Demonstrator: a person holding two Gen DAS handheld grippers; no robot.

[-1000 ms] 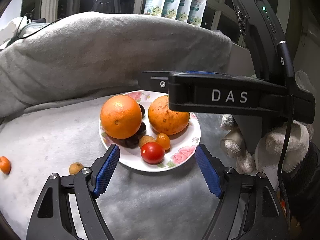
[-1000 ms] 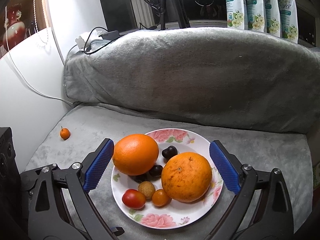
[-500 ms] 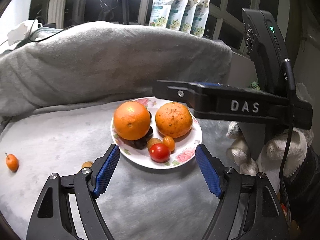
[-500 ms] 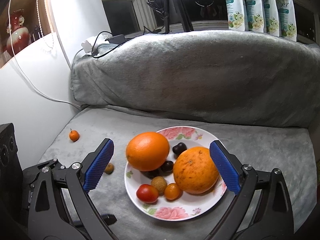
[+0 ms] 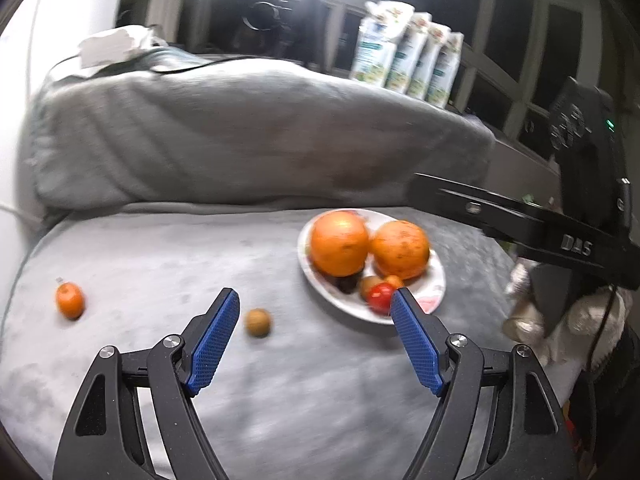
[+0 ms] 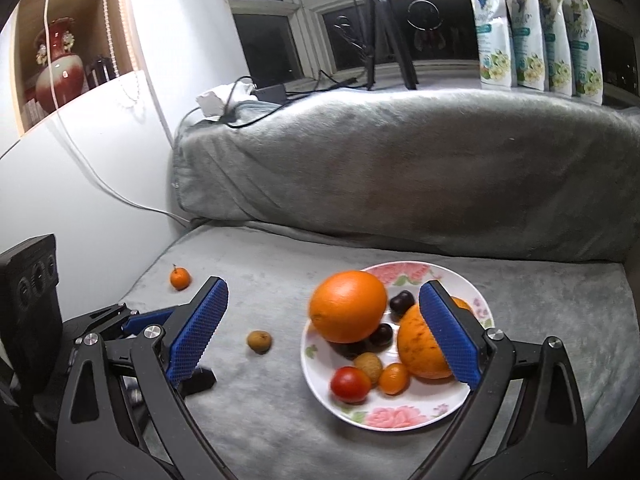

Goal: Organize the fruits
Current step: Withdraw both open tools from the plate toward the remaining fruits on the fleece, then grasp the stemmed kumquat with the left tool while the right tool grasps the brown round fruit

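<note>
A floral plate (image 6: 404,416) (image 5: 348,306) holds two oranges (image 6: 347,306) (image 6: 420,350), a red tomato (image 6: 350,384), a small orange fruit (image 6: 393,378), a longan (image 6: 368,364) and dark fruits (image 6: 401,301). A loose brown longan (image 6: 259,341) (image 5: 258,322) and a small tangerine (image 6: 179,279) (image 5: 70,300) lie on the grey blanket left of the plate. My left gripper (image 5: 314,336) is open and empty, the loose longan just ahead of its left finger. My right gripper (image 6: 322,330) is open and empty above the plate's left side.
A grey covered backrest (image 6: 400,168) rises behind the seat. White pouches (image 6: 536,28) and a tripod (image 6: 384,24) stand on the sill. A white wall (image 6: 80,184) and a cable (image 6: 104,184) are to the left. The right gripper's body (image 5: 560,216) shows right of the plate.
Both grippers have pulled back and swung left. The plate has shifted right in both views, and the loose longan and tangerine now sit nearer the centre.
</note>
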